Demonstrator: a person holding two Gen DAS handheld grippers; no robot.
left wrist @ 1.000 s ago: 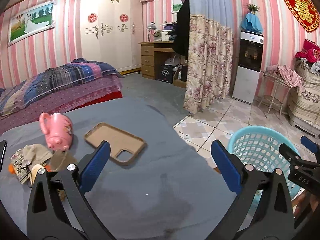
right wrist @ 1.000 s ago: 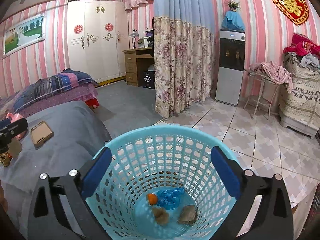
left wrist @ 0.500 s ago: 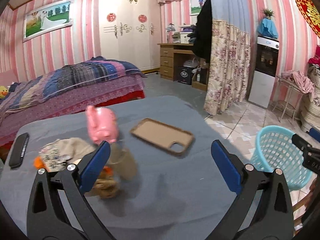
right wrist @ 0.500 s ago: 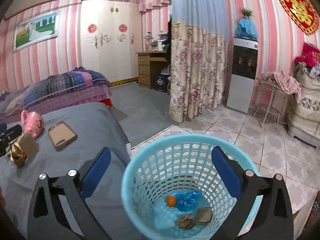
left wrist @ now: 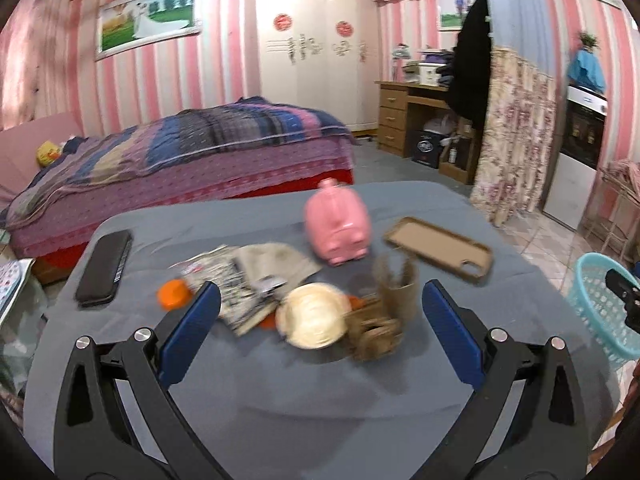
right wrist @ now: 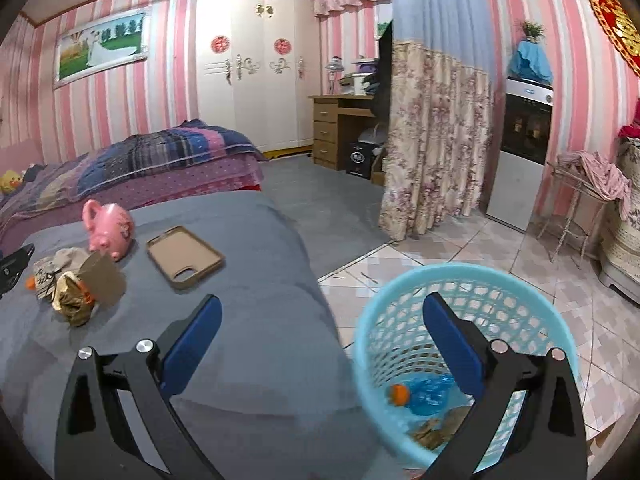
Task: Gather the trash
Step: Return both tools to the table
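Both my tongs are spread and empty: the left gripper faces the trash heap on the grey table, the right gripper hangs by the blue basket on the floor. The scraps overlap, so I risk pinching several and dropping one, or nudging the pink piggy bank just behind.

The left gripper hangs wide open above a blurred trash heap mid-bench. A pink piggy bank stands behind it, a phone case toward the right edge.
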